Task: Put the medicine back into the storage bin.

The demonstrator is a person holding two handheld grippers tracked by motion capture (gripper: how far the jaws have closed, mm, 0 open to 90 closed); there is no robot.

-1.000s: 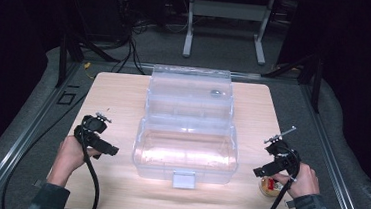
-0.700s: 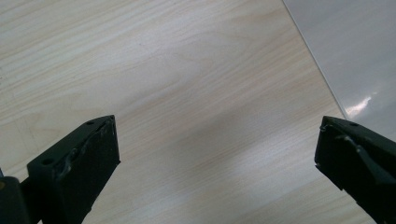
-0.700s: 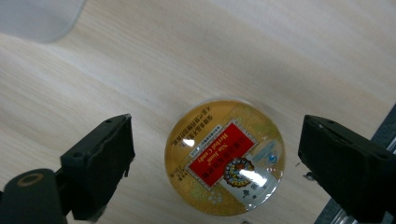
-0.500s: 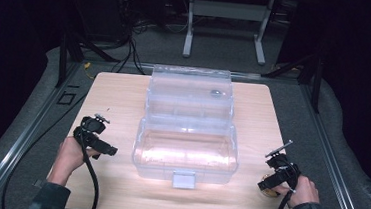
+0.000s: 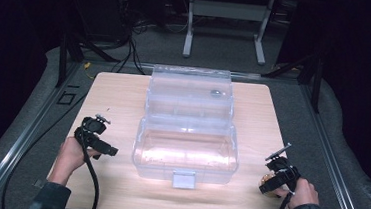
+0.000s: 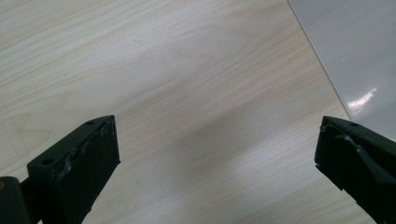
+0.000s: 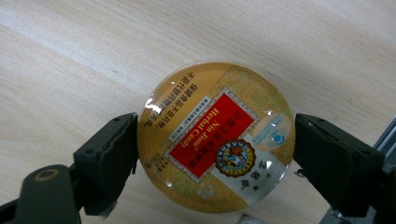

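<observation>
A round gold candy tin [image 7: 210,140] with a red label lies flat on the wooden table [image 7: 70,56] near its front right corner. My right gripper [image 7: 215,142] reaches down over the tin; its jaws have just been closing, and both pads now touch the tin's rim, one on each side. From above, that right gripper [image 5: 274,180] covers most of the tin [image 5: 266,179]. At the table's left my left gripper [image 5: 101,148] rests low, and in its own view the left gripper [image 6: 217,140] is wide open over bare wood.
A large clear plastic box [image 5: 186,149] stands in the middle of the table [image 5: 114,94] with its lid [image 5: 191,87] up behind it and a latch tab at the front. Its edge [image 6: 355,56] lies just right of the left jaws. Dark floor, cables and a stand surround the table.
The right hand has come down toward the table's front right corner and lowered the gripper over the tin. The left hand has not moved.
</observation>
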